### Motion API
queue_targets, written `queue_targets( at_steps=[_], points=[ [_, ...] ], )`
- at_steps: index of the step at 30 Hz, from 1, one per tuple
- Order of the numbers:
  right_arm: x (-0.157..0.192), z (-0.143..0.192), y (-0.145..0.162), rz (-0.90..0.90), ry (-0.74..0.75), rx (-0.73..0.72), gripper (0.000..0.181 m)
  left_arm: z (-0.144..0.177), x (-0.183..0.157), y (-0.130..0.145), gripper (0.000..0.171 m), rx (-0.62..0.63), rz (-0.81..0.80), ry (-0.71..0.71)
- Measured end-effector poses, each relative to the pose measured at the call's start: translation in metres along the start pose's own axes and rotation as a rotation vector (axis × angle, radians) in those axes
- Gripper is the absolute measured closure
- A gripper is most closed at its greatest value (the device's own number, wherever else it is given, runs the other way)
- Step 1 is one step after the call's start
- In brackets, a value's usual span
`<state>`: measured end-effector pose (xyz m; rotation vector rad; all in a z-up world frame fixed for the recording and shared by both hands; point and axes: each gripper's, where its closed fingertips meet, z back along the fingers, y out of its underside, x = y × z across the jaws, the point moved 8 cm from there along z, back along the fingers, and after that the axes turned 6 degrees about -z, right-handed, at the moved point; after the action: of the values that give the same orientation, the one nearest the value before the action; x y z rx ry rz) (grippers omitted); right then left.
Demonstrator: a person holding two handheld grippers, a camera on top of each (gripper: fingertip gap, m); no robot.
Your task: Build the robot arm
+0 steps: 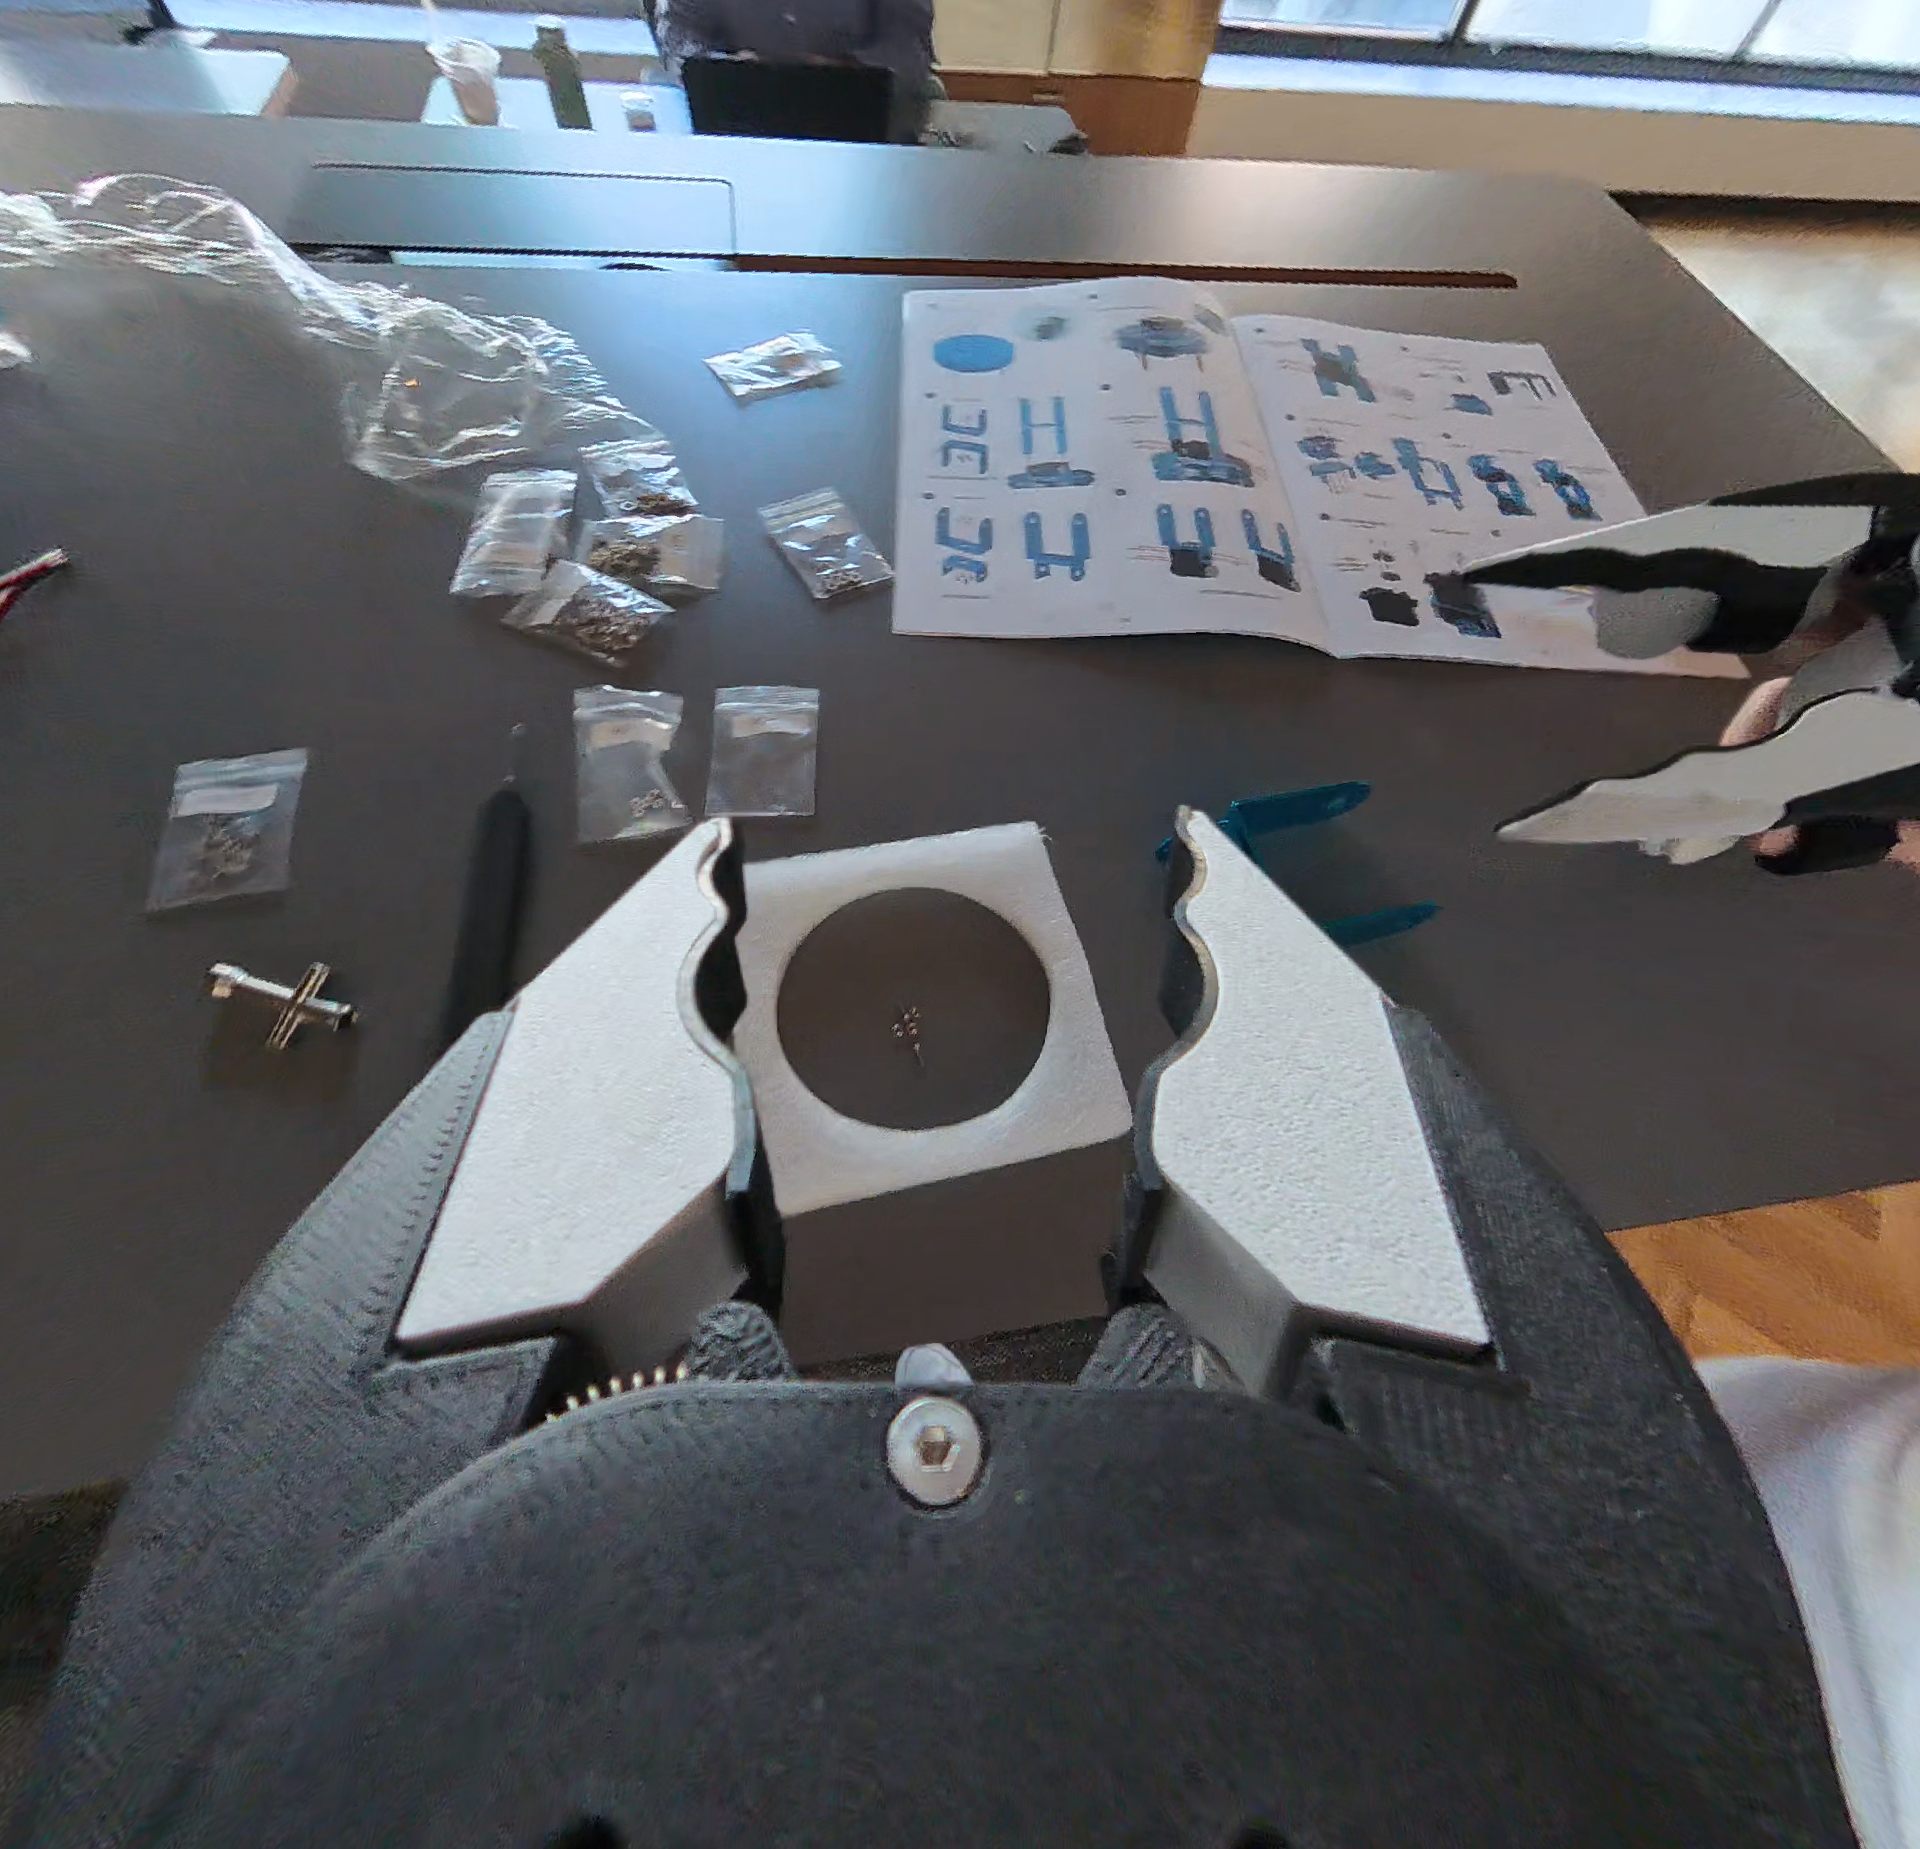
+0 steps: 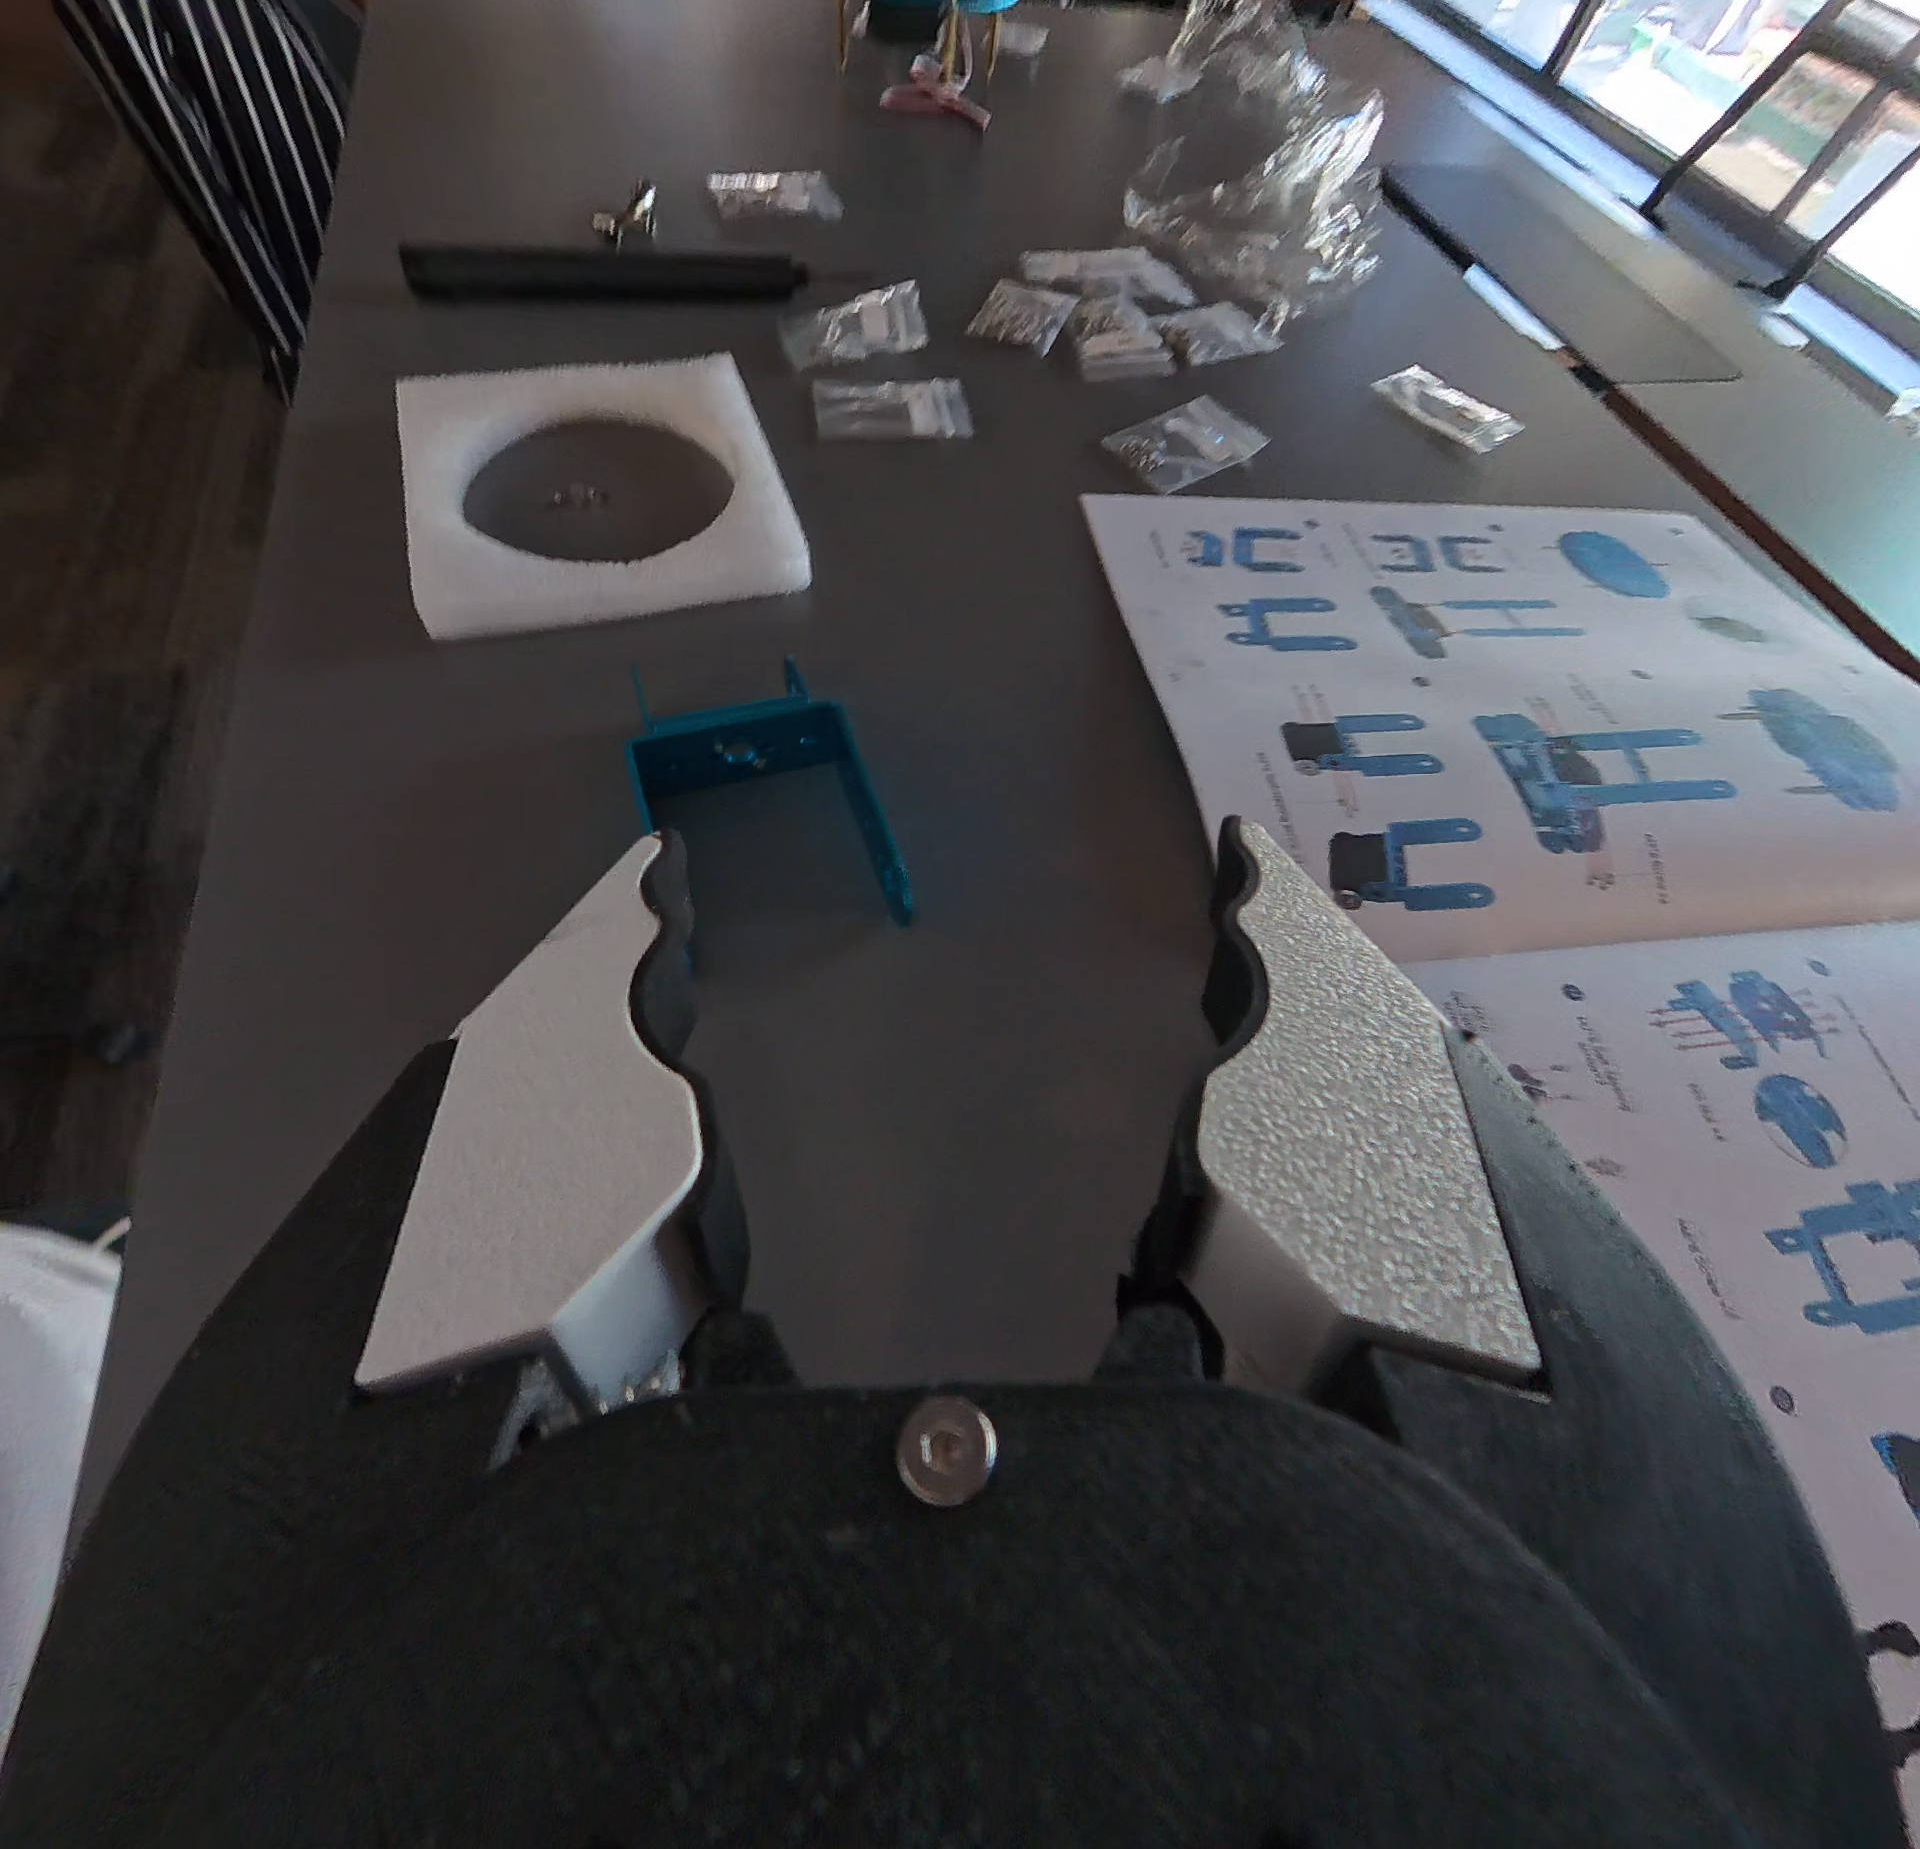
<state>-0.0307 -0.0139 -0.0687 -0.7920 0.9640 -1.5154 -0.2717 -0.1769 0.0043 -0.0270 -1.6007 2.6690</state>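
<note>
My left gripper [image 1: 954,831] is open and empty above a white foam square [image 1: 821,1155] with a round hole; a few tiny screws [image 1: 907,1025] lie on the table inside the hole. The foam also shows in the right wrist view [image 2: 603,594]. A blue metal U-bracket [image 2: 769,760] lies on the dark table just ahead of my right gripper [image 2: 940,843], which is open and empty. The bracket shows partly behind my left gripper's right finger [image 1: 1299,812]. The right gripper also appears at the right edge of the left wrist view [image 1: 1481,703], over the booklet's edge.
An open instruction booklet [image 1: 1195,469] [image 2: 1507,719] lies to the right. Several small clear bags of hardware [image 1: 613,552] [image 2: 1091,313], crumpled plastic wrap [image 1: 312,334], a black screwdriver [image 1: 488,916] and a metal cross wrench [image 1: 281,1004] lie to the left. The table edge [image 1: 1714,1191] is near right.
</note>
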Motion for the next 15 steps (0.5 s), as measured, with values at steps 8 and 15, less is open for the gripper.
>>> queue_targets(
  at_steps=[8,15],
  points=[
    [-0.006,0.034,0.007,-0.138,-0.01,-0.163,0.1,0.024,0.011,0.051,0.101,0.028,0.095,0.014],
    [0.034,0.044,-0.01,-0.132,-0.031,-0.16,0.159,0.029,0.051,0.073,0.117,0.012,0.035,0.073]
  ],
)
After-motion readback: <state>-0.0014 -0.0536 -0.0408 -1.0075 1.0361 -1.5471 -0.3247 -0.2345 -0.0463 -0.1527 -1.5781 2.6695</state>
